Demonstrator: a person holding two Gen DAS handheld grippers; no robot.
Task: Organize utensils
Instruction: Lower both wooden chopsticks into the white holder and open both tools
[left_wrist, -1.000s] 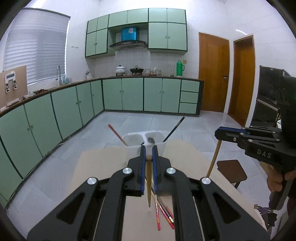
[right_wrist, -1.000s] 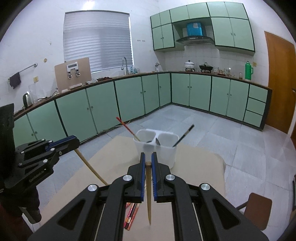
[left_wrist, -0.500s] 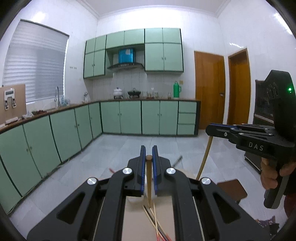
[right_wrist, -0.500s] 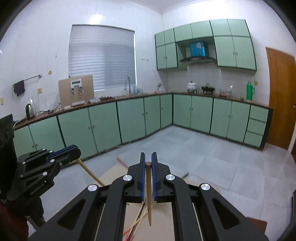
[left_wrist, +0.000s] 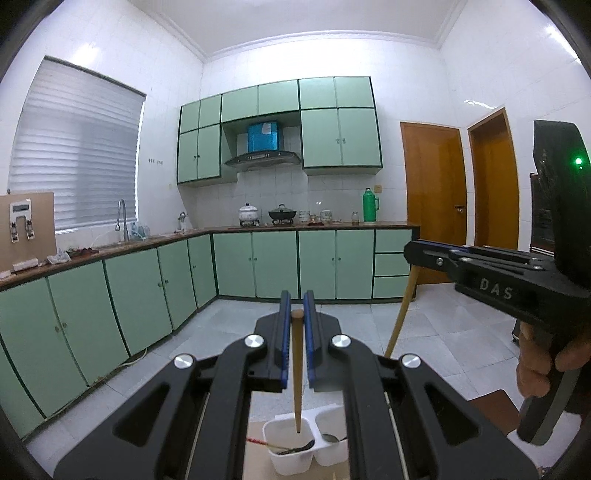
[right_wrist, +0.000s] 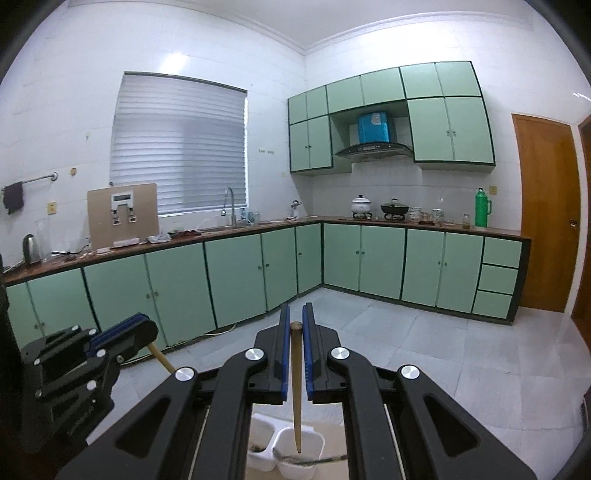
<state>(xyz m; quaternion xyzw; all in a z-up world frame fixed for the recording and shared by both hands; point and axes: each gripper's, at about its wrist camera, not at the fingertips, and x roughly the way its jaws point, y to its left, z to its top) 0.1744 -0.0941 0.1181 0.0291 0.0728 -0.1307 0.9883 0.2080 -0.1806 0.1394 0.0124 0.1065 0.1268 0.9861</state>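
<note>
Two wooden chopsticks, one per gripper. Left chopstick (left_wrist: 297, 369) hangs near vertical, butt end up between the pads, tip down over the left compartment of the white two-cell holder (left_wrist: 291, 467). Right chopstick (right_wrist: 296, 387) same pose, tip over the holder's (right_wrist: 306, 441) right cell. Left gripper (left_wrist: 296, 325) clamped narrow on its stick; right gripper (right_wrist: 294, 325) likewise. Holder sits low and near on a tan table (left_wrist: 258, 469); two dark-handled utensils lie inside, one per cell. Far behind: green cabinets (left_wrist: 273, 264), two wooden doors.

Only text you can read is "DAS", white letters on the side of your right gripper (left_wrist: 495, 293), off right of the left jaws.
</note>
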